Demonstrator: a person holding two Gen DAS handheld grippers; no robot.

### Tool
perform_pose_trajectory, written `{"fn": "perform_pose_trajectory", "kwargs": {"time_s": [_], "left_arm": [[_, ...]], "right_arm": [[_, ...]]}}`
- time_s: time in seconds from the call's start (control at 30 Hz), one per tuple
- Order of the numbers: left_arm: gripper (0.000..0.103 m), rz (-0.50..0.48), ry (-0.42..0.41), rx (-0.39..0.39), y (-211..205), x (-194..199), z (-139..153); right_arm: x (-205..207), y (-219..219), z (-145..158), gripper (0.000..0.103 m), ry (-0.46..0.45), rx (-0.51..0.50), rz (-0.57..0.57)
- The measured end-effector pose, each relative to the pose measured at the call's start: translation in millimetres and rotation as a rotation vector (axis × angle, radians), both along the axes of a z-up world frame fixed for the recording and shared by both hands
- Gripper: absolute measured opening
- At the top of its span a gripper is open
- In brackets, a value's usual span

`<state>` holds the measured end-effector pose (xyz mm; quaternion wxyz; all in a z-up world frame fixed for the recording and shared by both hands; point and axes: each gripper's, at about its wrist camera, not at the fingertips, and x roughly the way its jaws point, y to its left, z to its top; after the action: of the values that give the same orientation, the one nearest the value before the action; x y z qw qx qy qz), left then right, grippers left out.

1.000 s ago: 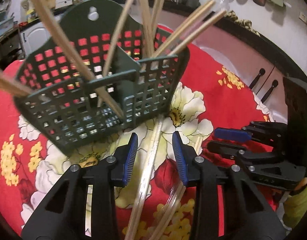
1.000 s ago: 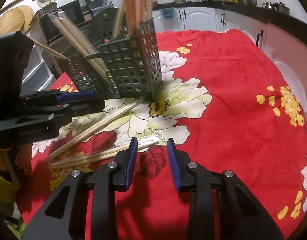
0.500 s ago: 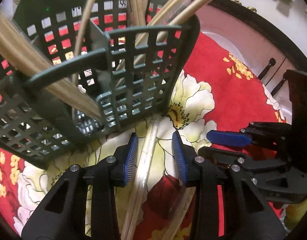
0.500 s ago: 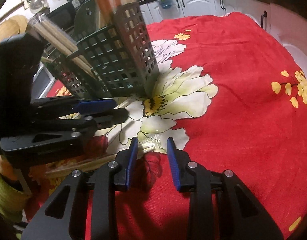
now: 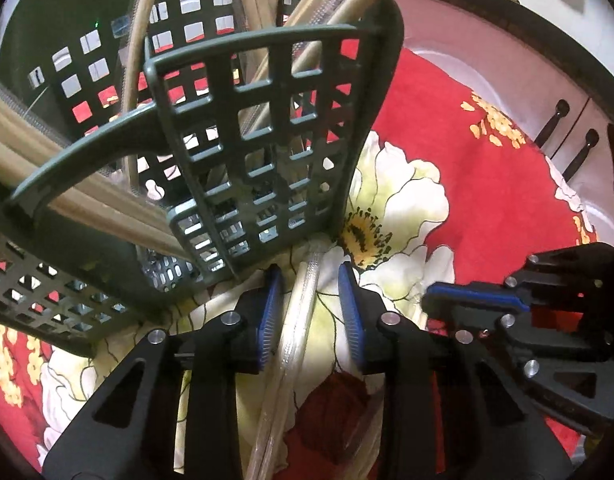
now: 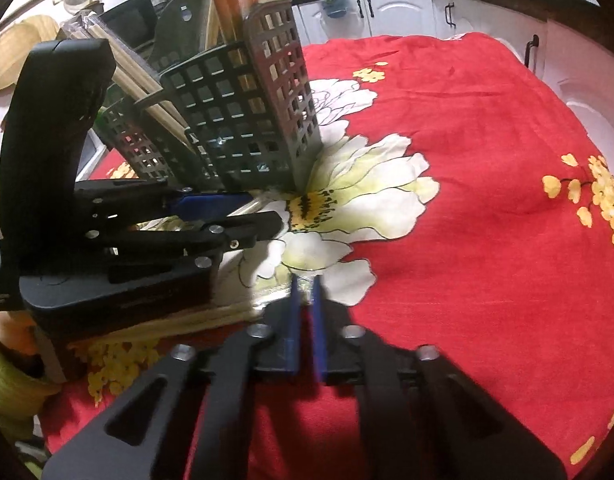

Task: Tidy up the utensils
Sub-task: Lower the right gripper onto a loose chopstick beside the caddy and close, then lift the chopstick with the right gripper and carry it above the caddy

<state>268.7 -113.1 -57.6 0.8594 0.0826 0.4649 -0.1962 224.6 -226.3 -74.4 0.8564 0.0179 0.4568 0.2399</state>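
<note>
Left wrist view puts your left gripper [image 5: 309, 300] low over the cloth [image 5: 459, 184], its jaws part open and astride a wrapped chopstick pair [image 5: 303, 308]. They have just been closing, but the blue pads still stand clear of the wrapper on both sides. That pair lies on the white flower print with its far end touching the foot of the basket [image 5: 267, 128]. The basket's grid wall rises just ahead of your fingertips, so you have almost no room forward. Chopsticks stand in its compartments and lean out over the rim. To your right the cloth is open only as far as your right gripper [image 5: 475, 300], which sits near.

From the right wrist view, your right gripper [image 6: 305, 292] has just clenched: its pads meet on the clear end of a wrapper [image 6: 305, 278] that lies on the cloth [image 6: 467, 240]. More wrapped pairs [image 6: 211, 316] run off to the left under your left gripper [image 6: 243, 220]. Rightward and ahead the red cloth lies bare up to the table's far edge, by white cabinets [image 6: 403, 12]. On the left, your other tool and the basket [image 6: 243, 120] close the way.

I can read no brand or lettering; faint marks on the left tool's body are too blurred.
</note>
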Motion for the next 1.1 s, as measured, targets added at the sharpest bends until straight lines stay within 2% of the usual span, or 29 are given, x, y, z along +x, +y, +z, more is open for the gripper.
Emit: {"fn": "perform_pose_trajectory", "kwargs": {"time_s": [0.17, 0.27, 0.4, 0.5, 0.8, 1.1], "left_arm": [[0.011, -0.004, 0.000, 0.031, -5.6, 5.2, -1.6], [0.008, -0.016, 0.006, 0.042, -9.4, 7.9, -1.6], [0.004, -0.014, 0.026, -0.016, -3.4, 10.5, 4.9], [0.004, -0.014, 0.002, -0.061, 4.1, 5.6, 16.6], [0.003, -0.011, -0.134, -0.219, 37.4, -22.9, 78.5], [0.003, 0.009, -0.276, -0.294, 68.9, -54.4, 139.5]], "right_arm": [[-4.5, -5.0, 3.4, 0.001, -0.010, 0.011, -0.007], [-10.9, -6.3, 7.8, 0.001, -0.022, 0.017, -0.004], [-17.8, -7.4, 18.7, 0.001, -0.062, 0.023, -0.002], [-24.8, -10.6, 31.0, 0.001, -0.097, 0.036, -0.001], [-52.2, -2.7, 86.2, 0.001, -0.264, 0.052, 0.028], [-78.3, 11.9, 133.1, 0.001, -0.408, 0.043, 0.079]]}}
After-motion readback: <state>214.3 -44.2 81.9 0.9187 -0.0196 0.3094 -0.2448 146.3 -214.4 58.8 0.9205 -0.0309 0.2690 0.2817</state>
